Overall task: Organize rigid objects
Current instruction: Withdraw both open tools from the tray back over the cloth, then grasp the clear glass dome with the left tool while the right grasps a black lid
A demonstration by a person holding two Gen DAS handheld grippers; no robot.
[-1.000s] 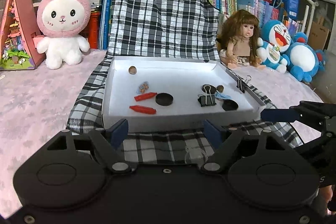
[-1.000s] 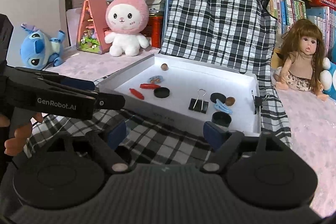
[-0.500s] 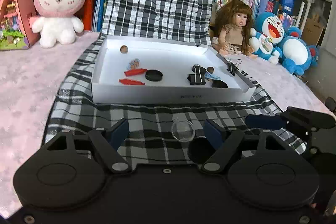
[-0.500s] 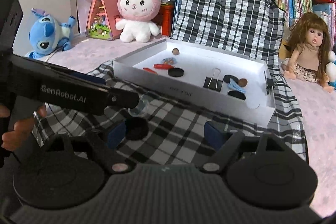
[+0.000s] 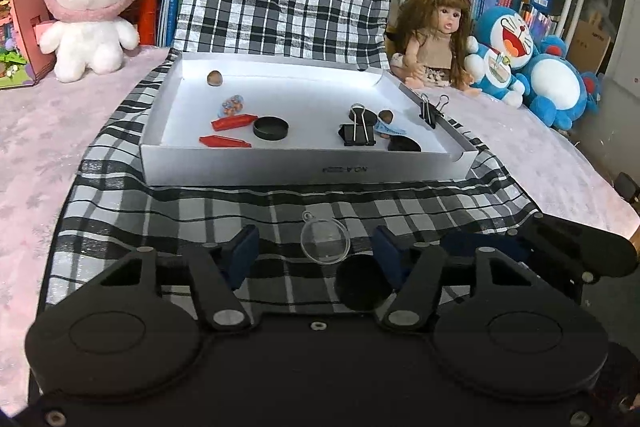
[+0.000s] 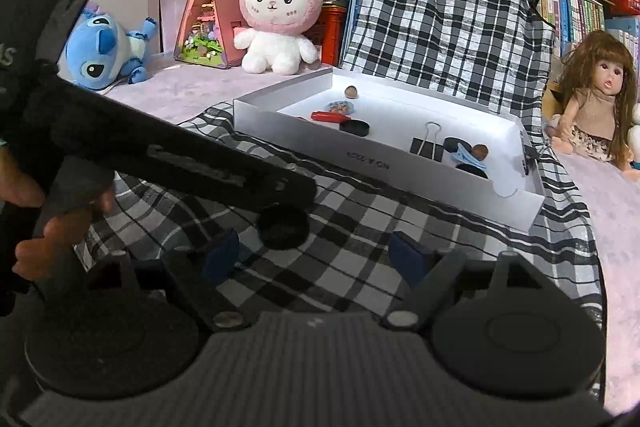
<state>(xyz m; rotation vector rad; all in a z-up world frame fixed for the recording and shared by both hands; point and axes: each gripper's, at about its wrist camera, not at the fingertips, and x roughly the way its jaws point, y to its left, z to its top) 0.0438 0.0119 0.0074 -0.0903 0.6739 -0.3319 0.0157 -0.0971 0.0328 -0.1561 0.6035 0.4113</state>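
A checked cloth [image 5: 168, 211] covers the table, marking the work area. On it, the white box [image 5: 304, 167] already collects clips, red pieces and black caps. Still outside lie a clear dome [image 5: 325, 242] and a black cap [image 5: 360, 285], between the spread fingers of the left tool [image 5: 316, 251]. The right tool [image 6: 316, 257] also gapes empty, the cap just ahead.

Black round cap [image 6: 283, 227] on checked cloth [image 6: 400, 227], between the open right tool's [image 6: 316, 254] fingers.
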